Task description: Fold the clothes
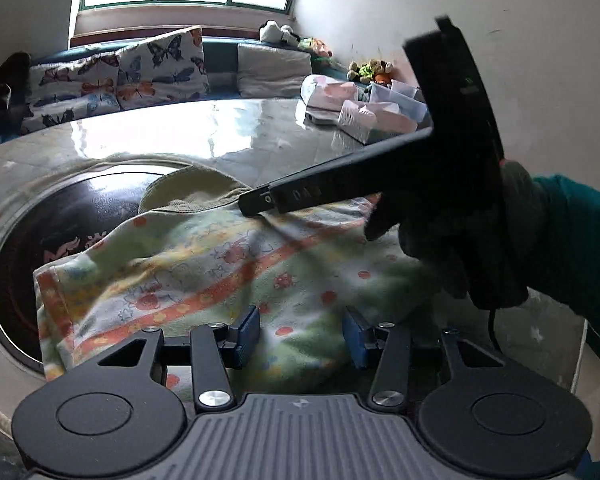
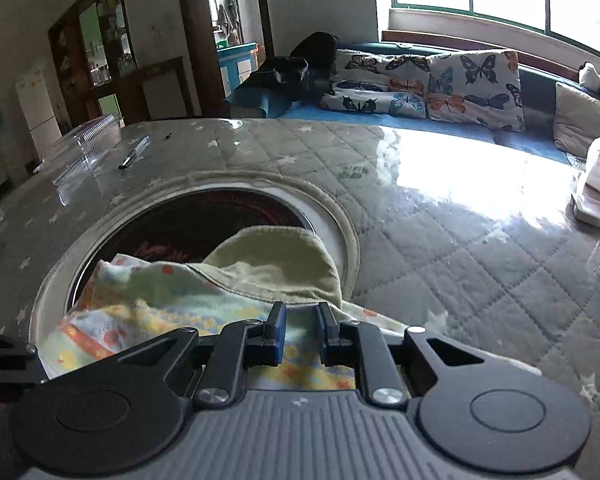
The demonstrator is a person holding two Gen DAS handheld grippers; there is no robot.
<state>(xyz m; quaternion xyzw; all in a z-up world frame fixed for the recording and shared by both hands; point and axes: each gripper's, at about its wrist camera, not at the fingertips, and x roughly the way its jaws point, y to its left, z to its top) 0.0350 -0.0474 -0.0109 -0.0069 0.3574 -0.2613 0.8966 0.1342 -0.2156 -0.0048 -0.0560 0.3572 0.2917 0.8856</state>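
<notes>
Left wrist view: patterned garment (image 1: 220, 272) lies half over the tabletop's dark round inset (image 1: 40, 224). Left gripper (image 1: 302, 334) hovers spread above it; right gripper (image 1: 252, 204) pinches its far edge (olive lining showing). Clear plastic container (image 2: 84, 140) near the far-left edge looks empty.

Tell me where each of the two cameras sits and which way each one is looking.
Left wrist: on the left gripper, fingers apart over the printed cloth; faces window and butterfly cushions; shows the right gripper and gloved hand.
Right wrist: on the right gripper, fingers nearly closed on the cloth; faces the quilted table cover and doorway.
Shared: cloth, dark round inset, cushions.
</notes>
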